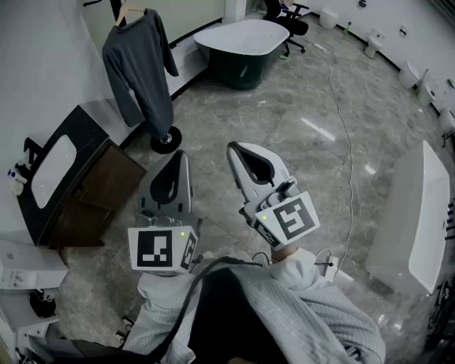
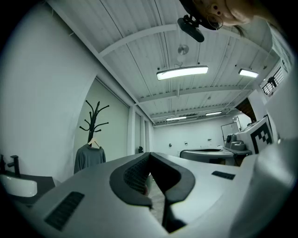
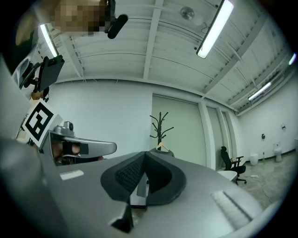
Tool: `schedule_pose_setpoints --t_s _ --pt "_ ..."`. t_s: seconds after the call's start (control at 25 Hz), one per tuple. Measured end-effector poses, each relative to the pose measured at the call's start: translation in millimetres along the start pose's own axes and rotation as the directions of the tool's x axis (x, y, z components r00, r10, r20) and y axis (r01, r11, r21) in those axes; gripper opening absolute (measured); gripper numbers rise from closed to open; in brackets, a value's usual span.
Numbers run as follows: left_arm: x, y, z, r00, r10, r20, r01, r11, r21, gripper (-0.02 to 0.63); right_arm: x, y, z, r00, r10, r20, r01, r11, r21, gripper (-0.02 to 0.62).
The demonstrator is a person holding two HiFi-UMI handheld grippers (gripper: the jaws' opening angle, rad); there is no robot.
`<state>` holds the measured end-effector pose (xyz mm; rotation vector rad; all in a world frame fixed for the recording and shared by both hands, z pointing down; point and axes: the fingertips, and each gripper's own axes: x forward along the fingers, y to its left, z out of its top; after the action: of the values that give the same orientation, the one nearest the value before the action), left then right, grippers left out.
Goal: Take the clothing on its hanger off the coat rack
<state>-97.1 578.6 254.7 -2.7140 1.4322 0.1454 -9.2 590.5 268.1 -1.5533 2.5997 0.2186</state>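
1. Left tongs (image 1: 178, 158): jaws together, nothing between them. Right tongs (image 1: 234, 149): same, closed on nothing. I hold both out in front, roughly level.
2. The grey sweater (image 1: 138, 67) hangs on a wooden hanger (image 1: 132, 10) on the coat rack (image 1: 166, 139). It is up at the far left by the wall, well apart from both tongs.
3. The rack's round base sits on the floor (image 1: 298, 163), just past a dark vanity cabinet (image 1: 78, 178). A bathtub (image 1: 238, 43) stands to the right of the rack.
4. Step in hand, my read: the approach. Nothing is grasped and the task has barely started.
5. I'd close the distance first rather than reach from here, and steer round the cabinet corner on the left.
6. The jaws should open on the way in, since they can't take anything as they stand.
7. Grasp spot: the bare wood of the hanger above the collar, near the hook. Pinching cloth alone would likely slide the sweater off its hanger.
8. The second tongs could steady a shoulder of the sweater or brace the rack's pole. The base looks small, so tipping is a risk.
9. Lift straight up first so the hook clears, then draw away. The rack's branches curve upward, so a sideways pull would probably snag.
10. Which branch the hook sits on is too small to make out, so I'd check that up close.
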Motion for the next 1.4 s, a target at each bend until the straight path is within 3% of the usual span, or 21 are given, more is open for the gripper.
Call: schedule_pose_setpoints --t_s 0.52,0.92,1.16,1.4 --pt "-1.4 -3.1 -0.3 1.000 0.014 0.009 -0.014 1.000 -0.003 0.005 -6.0 0.9 -2.6 1.000 0.004 -0.005 -0.004 1.000 0.004 0.002" --pt "21.1 -20.2 -23.6 0.999 0.026 -0.034 -0.026 1.000 -0.014 0.005 -11.3 -23.8 -26.7 0.999 0.029 -0.046 -0.027 0.999 0.046 0.002" --pt "80.6 0.9 -55.7 0.996 0.010 -0.084 -0.012 1.000 -0.021 0.005 33.2 -62.1 -59.4 0.997 0.028 -0.078 -0.023 0.998 0.064 0.002" --pt "188.5 47.1 -75.6 0.996 -0.020 -0.081 0.019 1.000 -0.015 0.005 121.4 -129.4 -90.7 0.996 0.005 -0.086 0.001 0.998 0.068 0.002"
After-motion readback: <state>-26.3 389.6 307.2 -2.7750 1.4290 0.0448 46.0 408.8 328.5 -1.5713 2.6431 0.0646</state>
